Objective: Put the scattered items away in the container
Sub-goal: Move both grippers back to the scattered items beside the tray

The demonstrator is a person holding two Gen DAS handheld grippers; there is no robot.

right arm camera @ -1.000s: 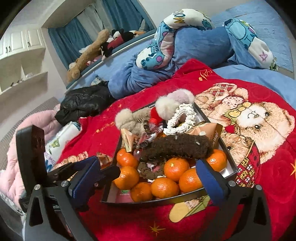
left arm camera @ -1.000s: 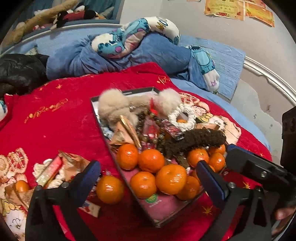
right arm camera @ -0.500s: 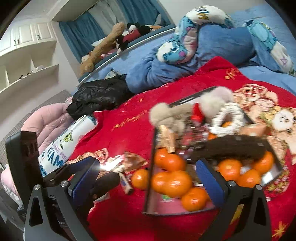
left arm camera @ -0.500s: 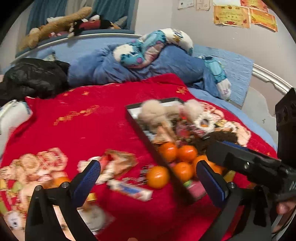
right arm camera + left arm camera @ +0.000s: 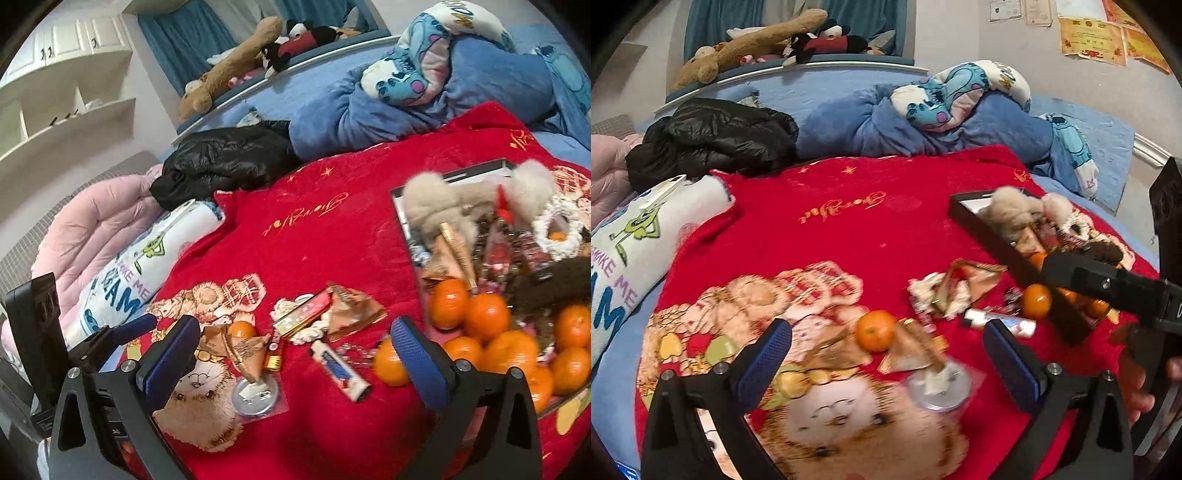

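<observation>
Both left gripper [image 5: 886,354] and right gripper [image 5: 295,354] were spread, empty; tangerine [image 5: 875,329] between left fingers looked firm, light, roll-prone, best pinched across its middle.

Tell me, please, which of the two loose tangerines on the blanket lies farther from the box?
The tangerine among the wrappers, on the bear print; the other tangerine sits right beside the box wall.

The left gripper [image 5: 886,363] hangs with its two blue-padded fingers [image 5: 764,356] spread wide and nothing between them. The right gripper [image 5: 295,363] is likewise spread wide and empty. In the left wrist view, a hand [image 5: 1141,384] shows at the right edge, wrapped around the right gripper's handle.
</observation>
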